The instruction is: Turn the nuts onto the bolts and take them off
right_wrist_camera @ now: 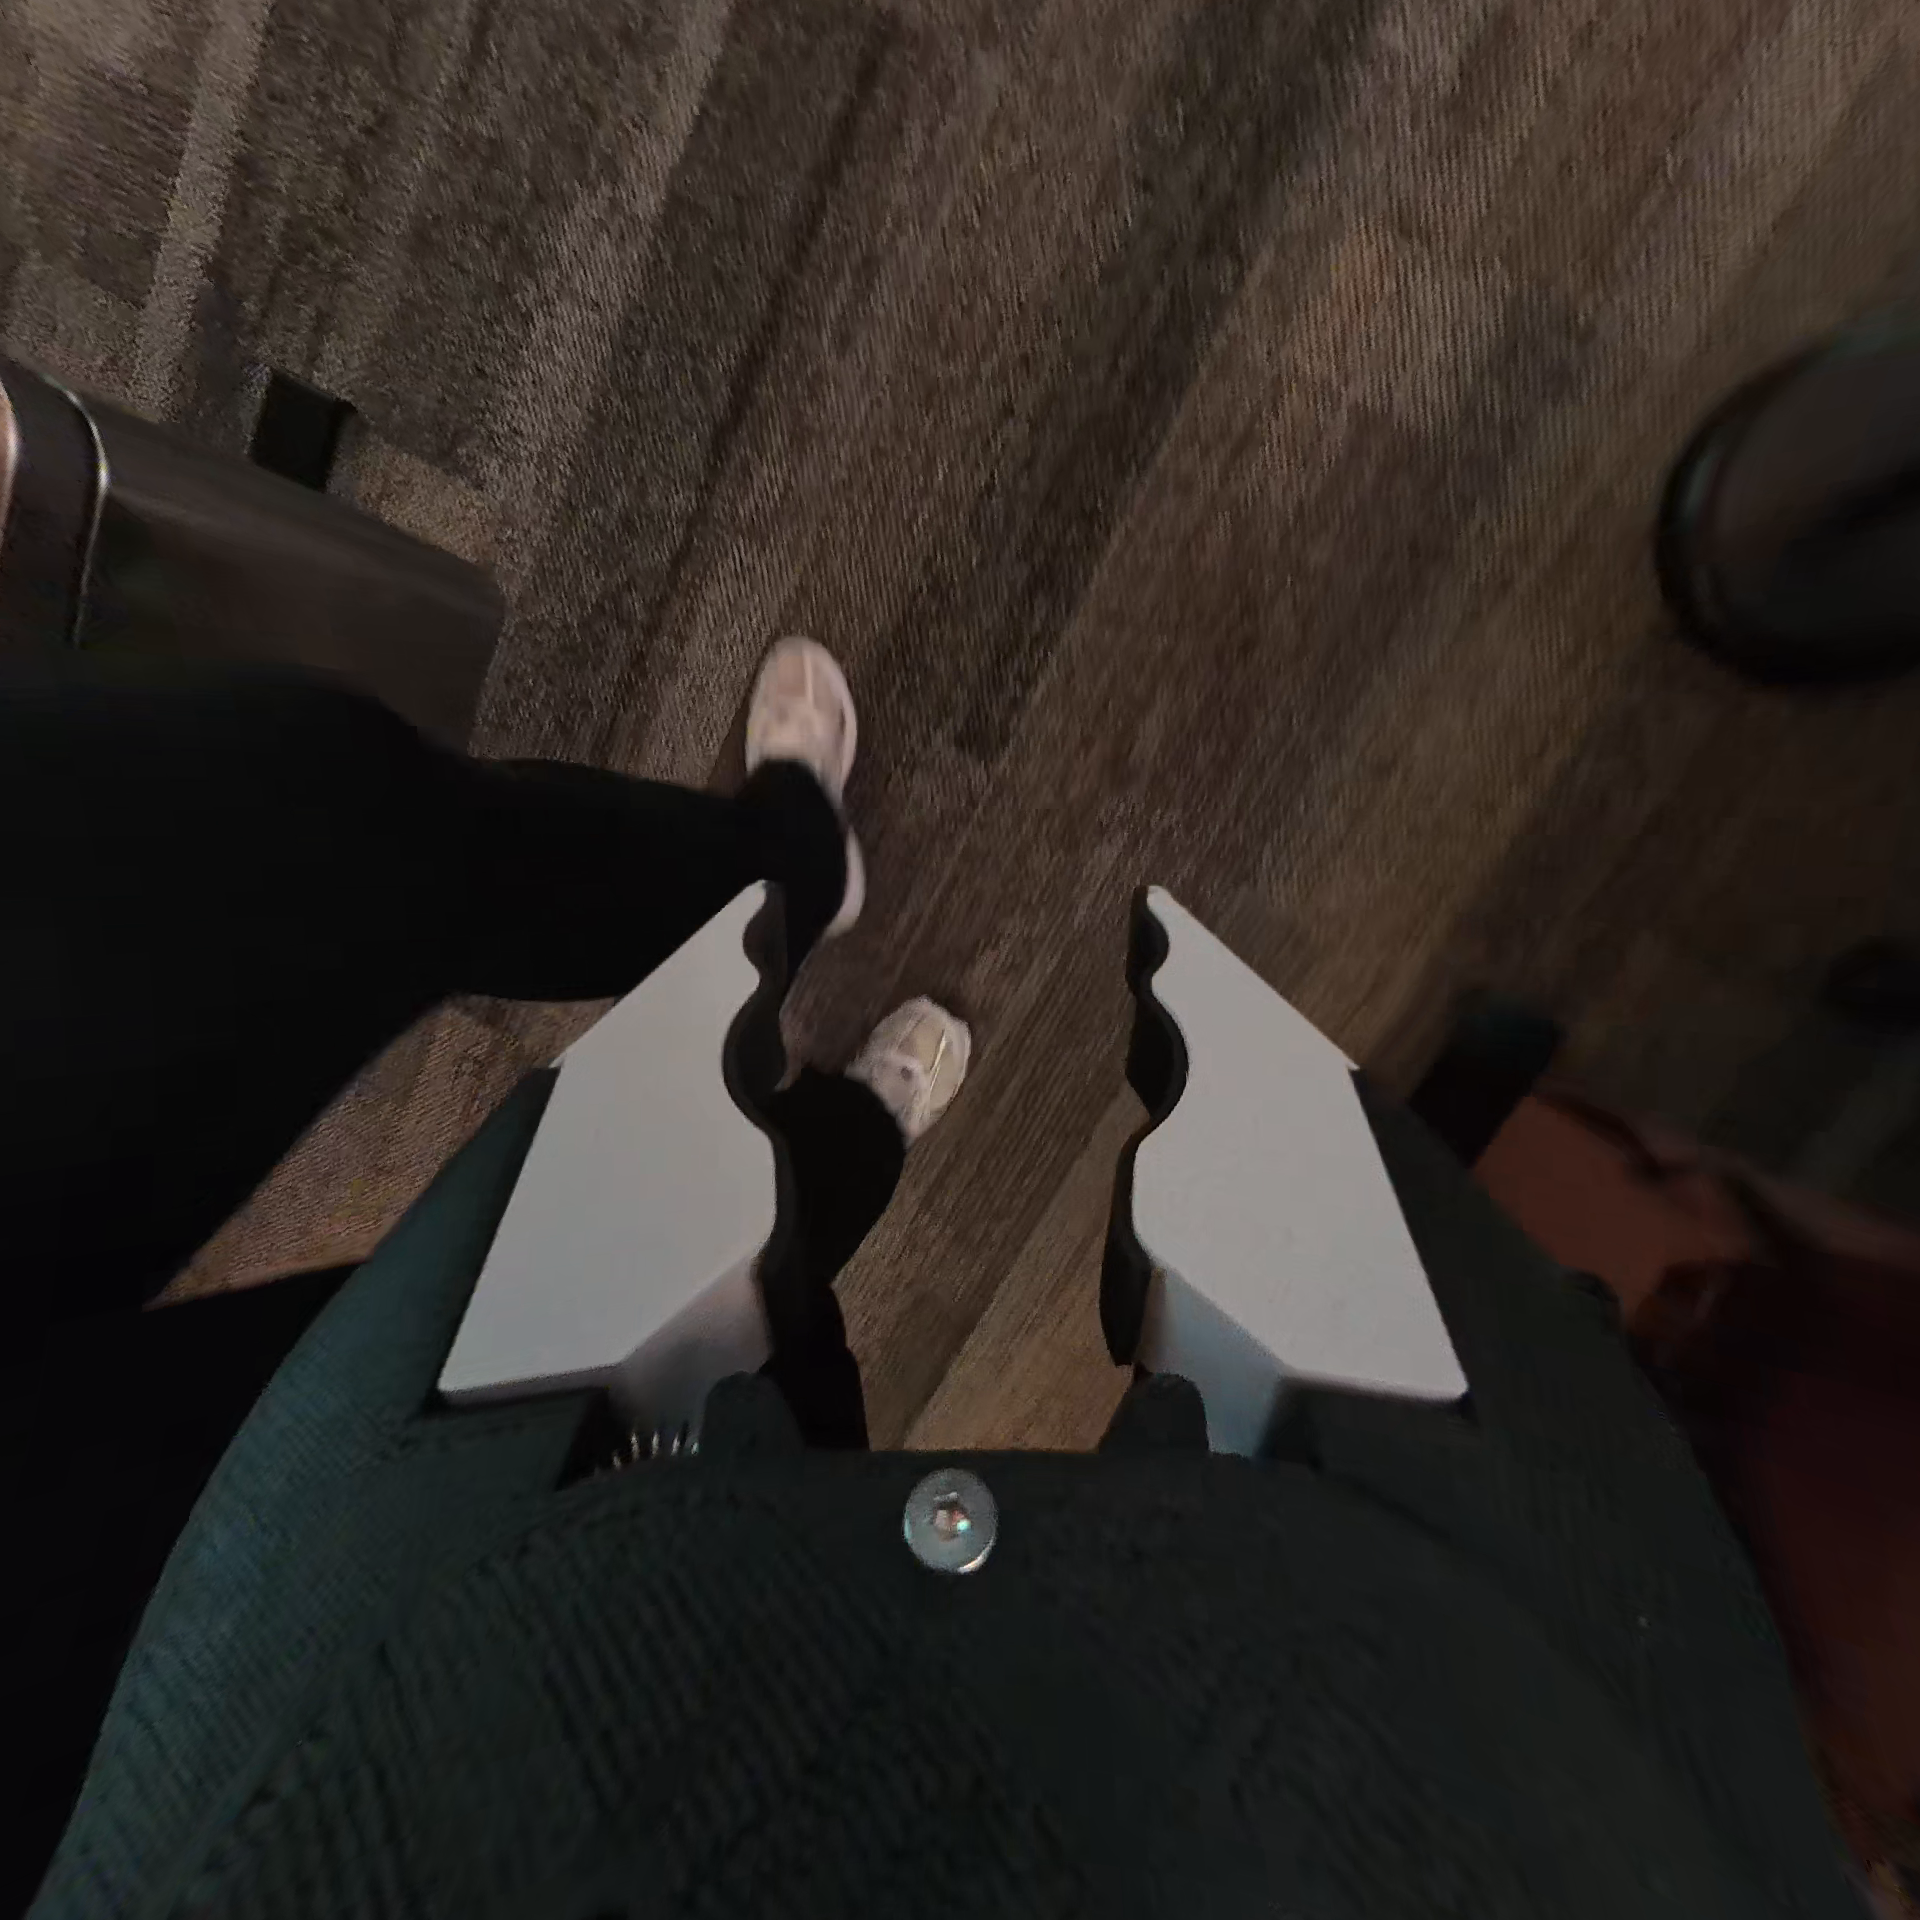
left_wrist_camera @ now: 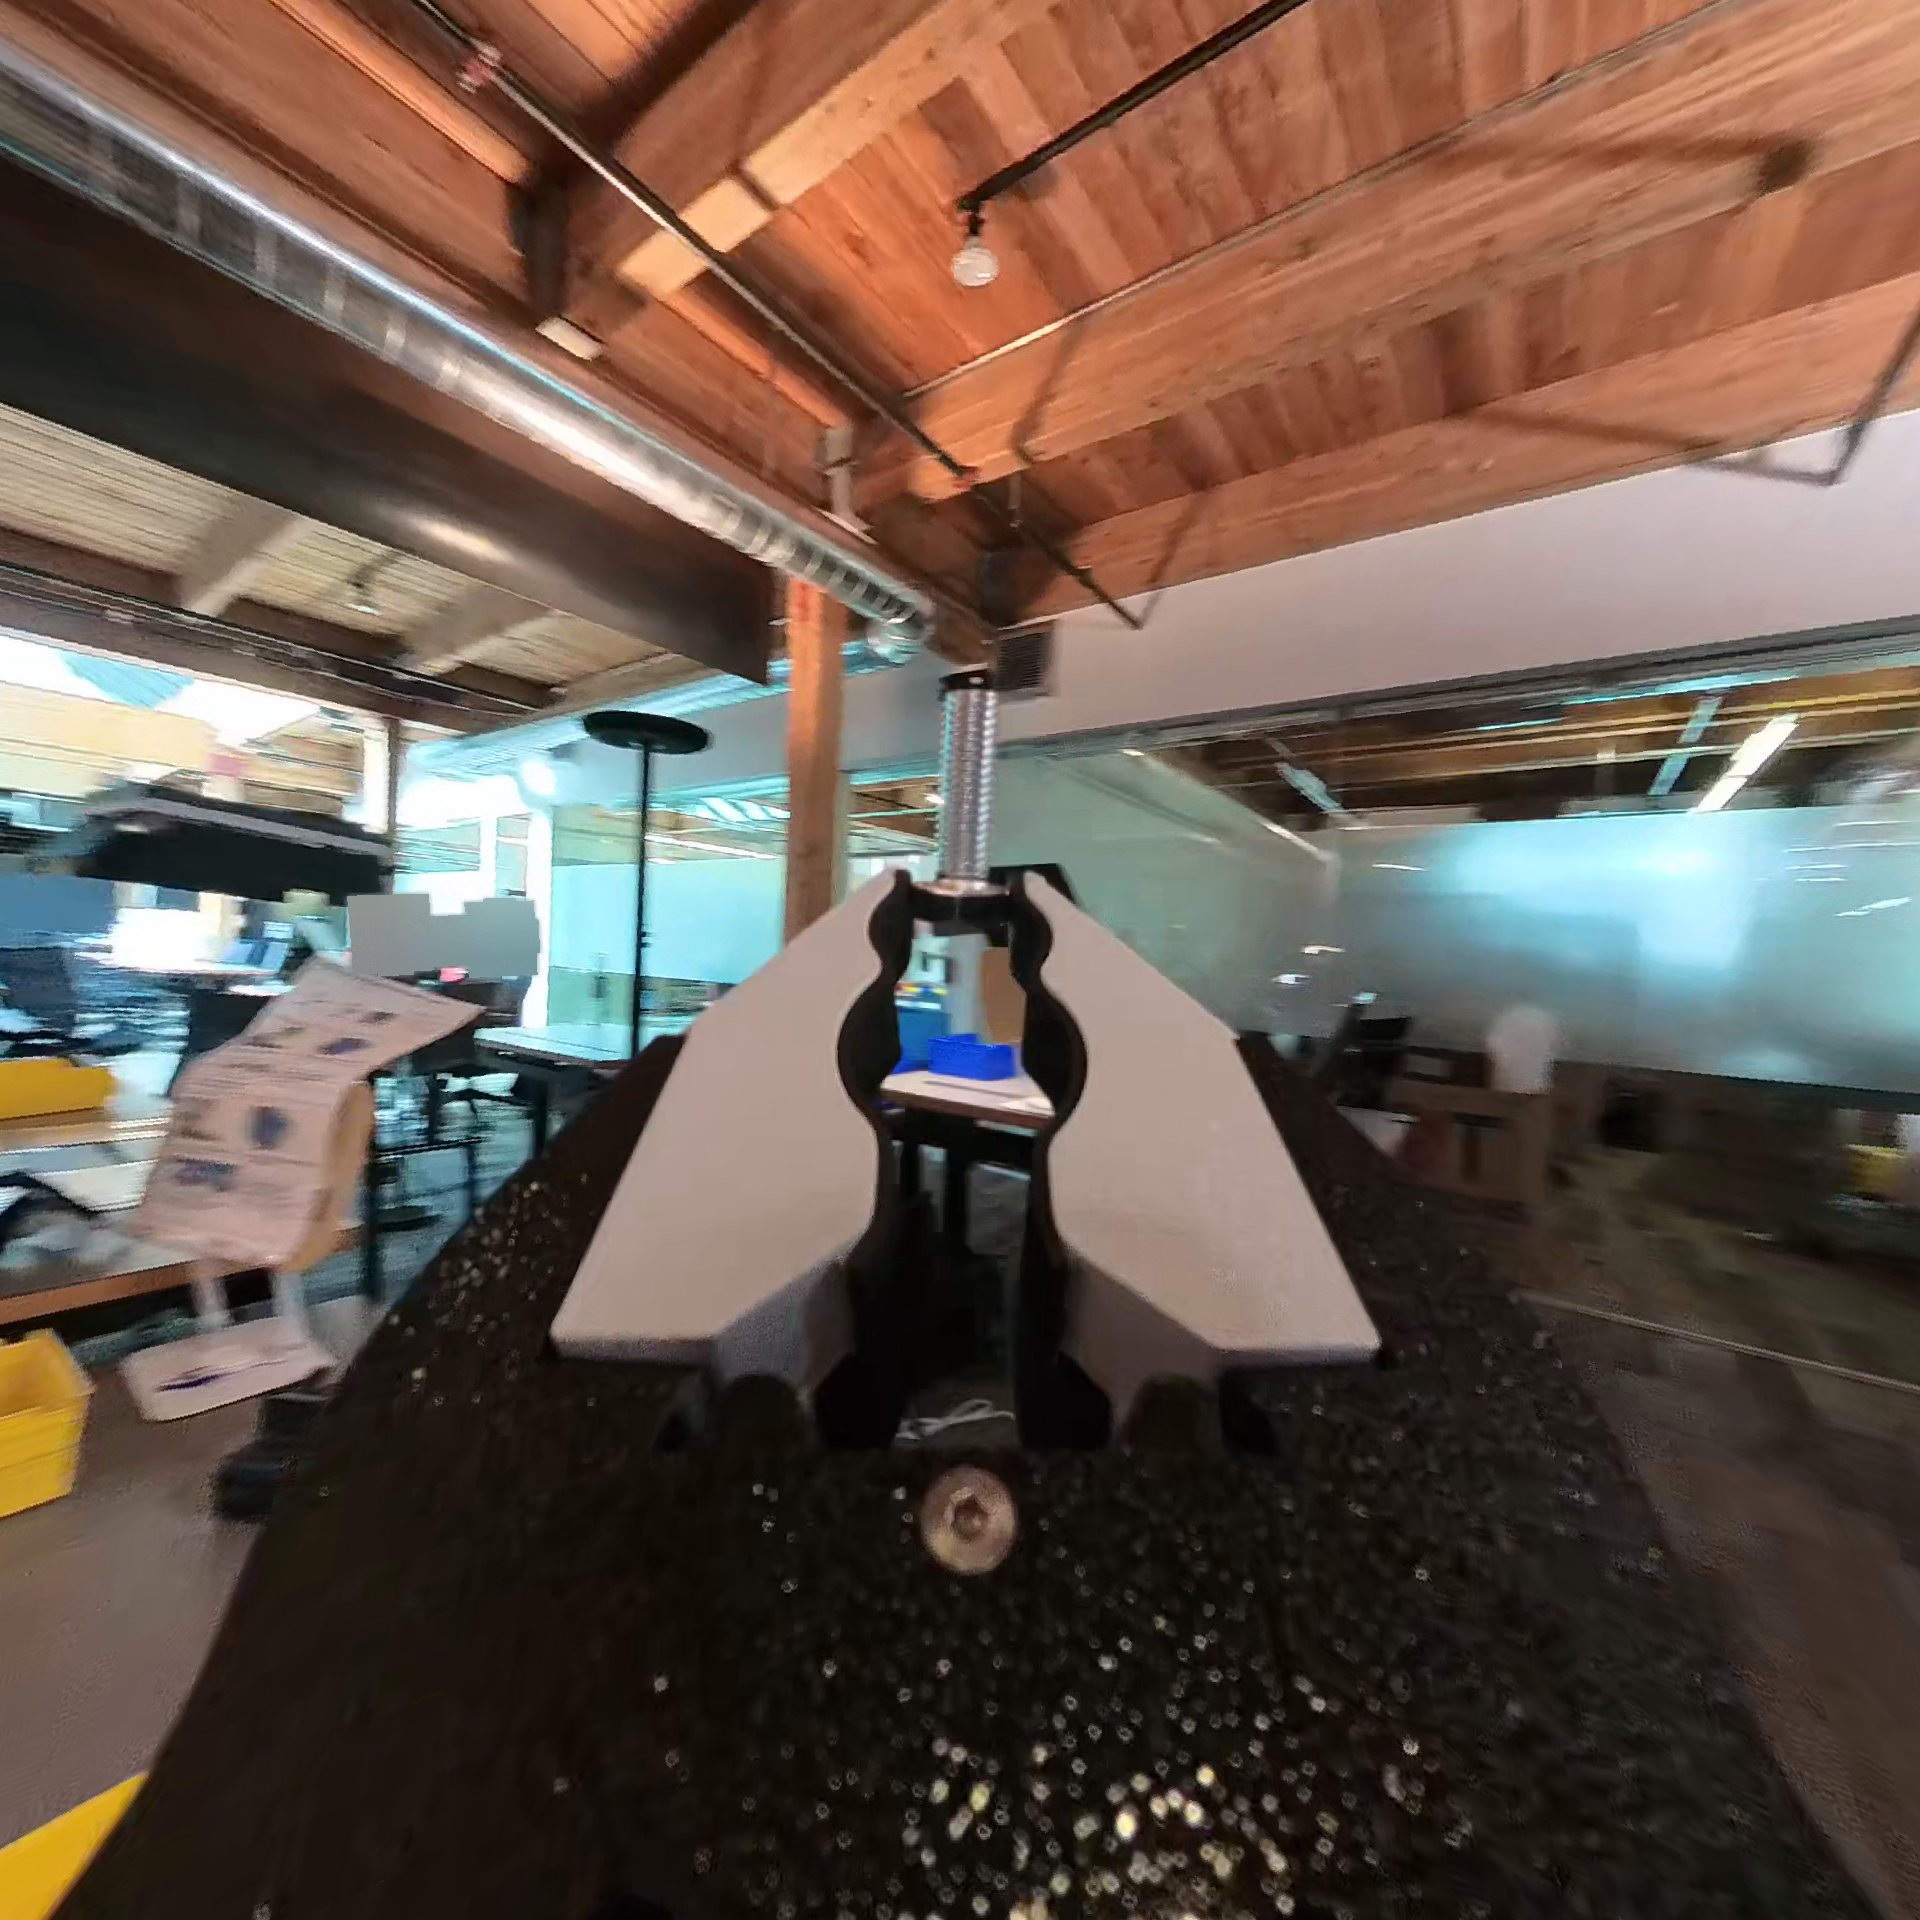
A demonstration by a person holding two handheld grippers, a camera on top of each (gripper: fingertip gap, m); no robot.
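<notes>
One bolt is all that is showing, and the left hand-held gripper [left_wrist_camera: 961,902] is holding it: the white fingers with black scalloped pads are closing narrowly on the base of the silver threaded steel bolt [left_wrist_camera: 966,790], which is standing upright past the tips, pointing up toward the wooden ceiling beams [left_wrist_camera: 1299,260]. A dark piece is sitting at the bolt's far end, though I cannot tell whether it is a nut or the bolt's head. The bolt is being carried in the air, away from any tabletop.

The right hand-held gripper [right_wrist_camera: 961,920] is hanging wide and holding nothing, aiming down at the brown striped carpet floor [right_wrist_camera: 1247,416], with the person's white sneakers [right_wrist_camera: 805,717] and black trouser legs [right_wrist_camera: 416,862] beyond its tips.

Judging by this, the threading is not under way: no nut is sitting in the free gripper, and neither view is showing the remaining nuts and bolts, so most of the work probably lies ahead.
</notes>
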